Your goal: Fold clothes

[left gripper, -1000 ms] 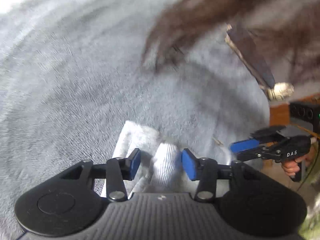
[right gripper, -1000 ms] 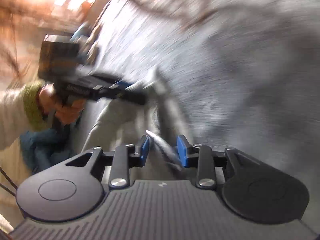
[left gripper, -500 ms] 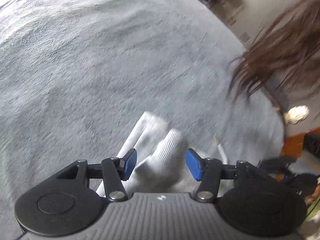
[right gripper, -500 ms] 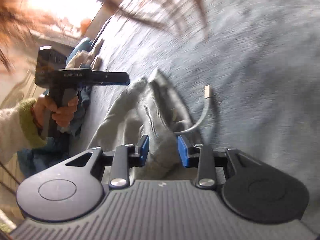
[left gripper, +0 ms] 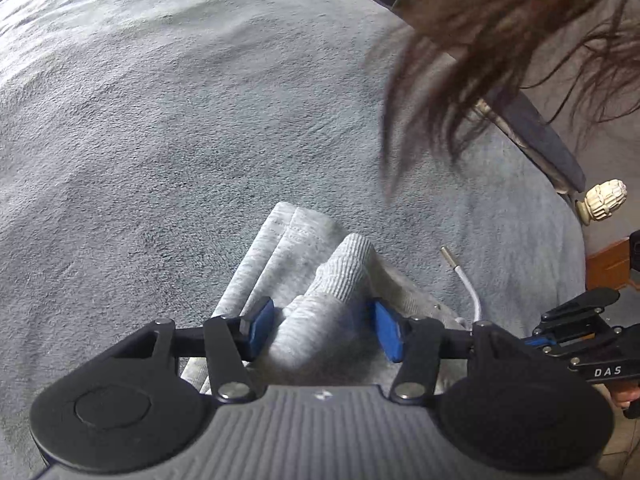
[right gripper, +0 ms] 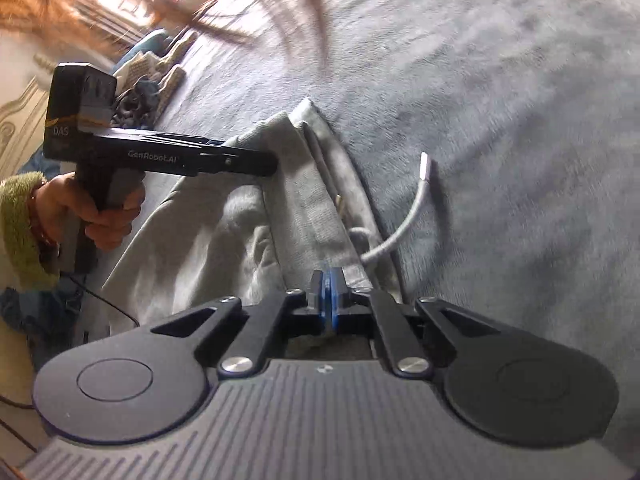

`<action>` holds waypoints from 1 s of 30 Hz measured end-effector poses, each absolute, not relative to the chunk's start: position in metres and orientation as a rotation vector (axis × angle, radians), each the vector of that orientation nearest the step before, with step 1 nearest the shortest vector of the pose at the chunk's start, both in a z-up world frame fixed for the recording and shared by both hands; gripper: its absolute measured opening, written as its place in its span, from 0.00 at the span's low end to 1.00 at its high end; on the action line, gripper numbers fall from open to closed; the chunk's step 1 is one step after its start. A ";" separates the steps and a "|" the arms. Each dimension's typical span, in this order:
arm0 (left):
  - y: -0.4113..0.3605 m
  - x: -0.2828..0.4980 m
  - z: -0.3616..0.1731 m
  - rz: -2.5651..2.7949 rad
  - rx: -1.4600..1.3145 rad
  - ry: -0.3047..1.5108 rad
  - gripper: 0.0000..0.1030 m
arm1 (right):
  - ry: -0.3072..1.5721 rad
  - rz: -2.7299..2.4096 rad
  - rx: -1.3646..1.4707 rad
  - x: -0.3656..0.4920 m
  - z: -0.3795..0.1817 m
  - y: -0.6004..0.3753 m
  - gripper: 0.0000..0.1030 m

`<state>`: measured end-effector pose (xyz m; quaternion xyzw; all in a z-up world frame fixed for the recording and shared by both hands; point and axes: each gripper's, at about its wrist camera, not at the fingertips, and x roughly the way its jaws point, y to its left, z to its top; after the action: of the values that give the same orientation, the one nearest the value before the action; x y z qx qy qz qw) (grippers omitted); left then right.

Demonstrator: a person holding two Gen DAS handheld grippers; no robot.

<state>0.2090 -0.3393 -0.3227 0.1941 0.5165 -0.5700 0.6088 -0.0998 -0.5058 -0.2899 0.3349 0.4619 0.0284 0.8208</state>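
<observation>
A light grey hoodie (left gripper: 296, 248) lies folded on a grey-blue blanket (left gripper: 160, 120). My left gripper (left gripper: 325, 332) is open, its blue pads on either side of a ribbed sleeve cuff (left gripper: 348, 268) without pressing it. In the right wrist view the same hoodie (right gripper: 248, 220) stretches away from me, and my right gripper (right gripper: 329, 300) is shut on its near edge, beside the white drawstring (right gripper: 404, 228). A hand holds the left gripper (right gripper: 256, 164) over the hoodie's left side. The right gripper (left gripper: 576, 320) shows at the far right of the left wrist view.
Loose dark hair (left gripper: 480, 60) hangs into the upper right. A carved bedpost knob (left gripper: 604, 200) and dark board mark the bed's right edge. More clothes (right gripper: 136, 92) are piled at the far left. Bare blanket (right gripper: 500, 100) spreads ahead.
My right gripper has gone from open to shut on the hoodie's edge. The left gripper stays open around the cuff. The hair has swung further into view.
</observation>
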 end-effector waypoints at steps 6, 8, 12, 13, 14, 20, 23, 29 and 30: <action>-0.341 0.201 -0.334 -1.359 0.450 1.152 0.57 | 1.019 0.032 0.663 -0.097 -0.295 -0.495 0.00; -0.342 0.202 -0.334 -1.360 0.446 1.147 0.57 | 1.029 0.026 0.654 -0.088 -0.297 -0.487 0.00; -0.330 0.208 -0.319 -1.299 0.388 1.158 0.57 | 1.042 0.034 0.622 -0.076 -0.284 -0.484 0.03; -0.324 0.209 -0.313 -1.271 0.366 1.148 0.58 | 1.034 0.041 0.596 -0.074 -0.276 -0.482 0.04; -0.313 0.210 -0.307 -1.234 0.331 1.139 0.59 | 1.020 0.051 0.557 -0.072 -0.266 -0.480 0.04; -0.213 0.202 -0.271 -0.929 -0.058 1.165 0.64 | 0.962 0.198 0.378 -0.035 -0.241 -0.455 0.04; -0.151 0.184 -0.257 -0.754 -0.252 1.162 0.64 | 1.028 0.255 0.284 -0.014 -0.267 -0.441 0.04; -0.023 0.135 -0.230 -0.384 -0.514 1.044 0.65 | 1.122 0.301 0.163 0.001 -0.260 -0.435 0.06; -0.013 0.126 -0.230 -0.350 -0.527 1.044 0.65 | 1.116 0.319 0.128 0.000 -0.252 -0.430 0.07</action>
<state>0.1258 -0.0126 -0.2303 -0.2474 0.4901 -0.1645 0.8195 -0.0001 -0.4302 -0.2522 0.0605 0.5270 0.1507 0.8342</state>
